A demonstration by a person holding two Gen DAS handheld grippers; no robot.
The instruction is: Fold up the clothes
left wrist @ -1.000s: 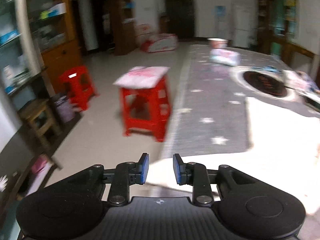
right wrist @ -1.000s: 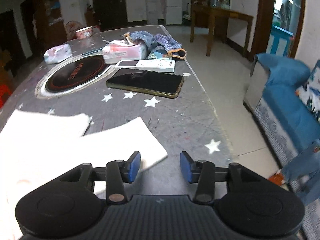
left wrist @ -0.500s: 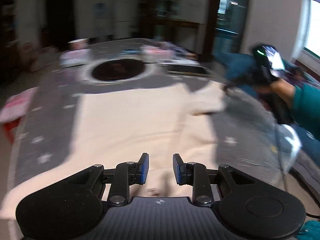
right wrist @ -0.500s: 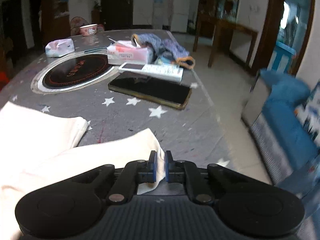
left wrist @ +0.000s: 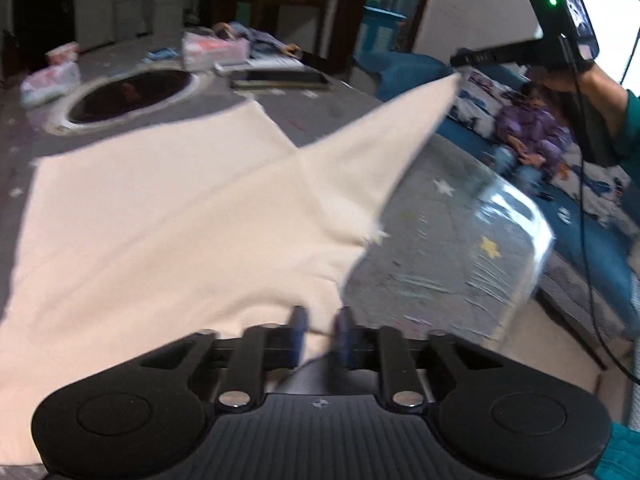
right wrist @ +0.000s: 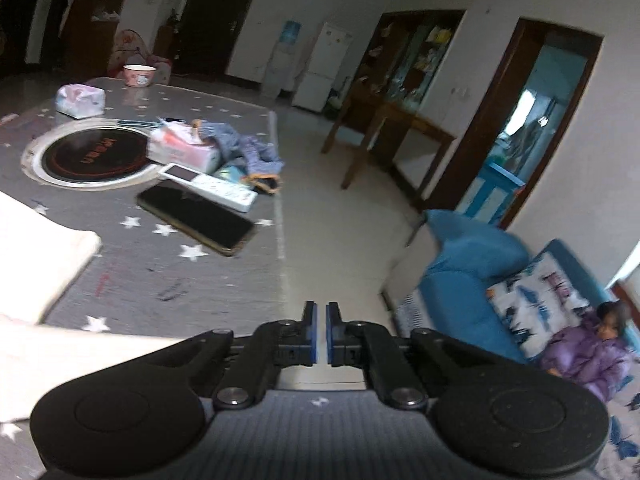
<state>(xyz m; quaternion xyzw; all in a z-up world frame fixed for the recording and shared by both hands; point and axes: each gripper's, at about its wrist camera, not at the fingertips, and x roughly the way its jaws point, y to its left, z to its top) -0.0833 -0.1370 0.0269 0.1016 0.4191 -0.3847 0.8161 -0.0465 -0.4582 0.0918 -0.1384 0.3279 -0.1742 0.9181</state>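
A cream garment (left wrist: 152,216) lies spread on the grey star-patterned table (left wrist: 432,264). My right gripper (left wrist: 460,74) is shut on the end of its right sleeve and holds it stretched up and out over the table's right edge. In the right wrist view the jaws of this gripper (right wrist: 320,332) stand almost together; the pinched cloth is hidden there, and only parts of the garment (right wrist: 44,264) show at the left. My left gripper (left wrist: 320,334) is open at the garment's near hem, with cloth between its blurred fingers.
At the table's far end are an inset cooktop (right wrist: 92,158), a phone (right wrist: 196,218), a remote (right wrist: 208,188), a tissue box (right wrist: 184,150), a blue cloth (right wrist: 248,152) and a bowl (right wrist: 139,75). A blue sofa with a child (right wrist: 584,352) stands right of the table.
My right gripper, shut on the sleeve, has lifted it up and out to the right. My left gripper has swung right and come down to the near hem.
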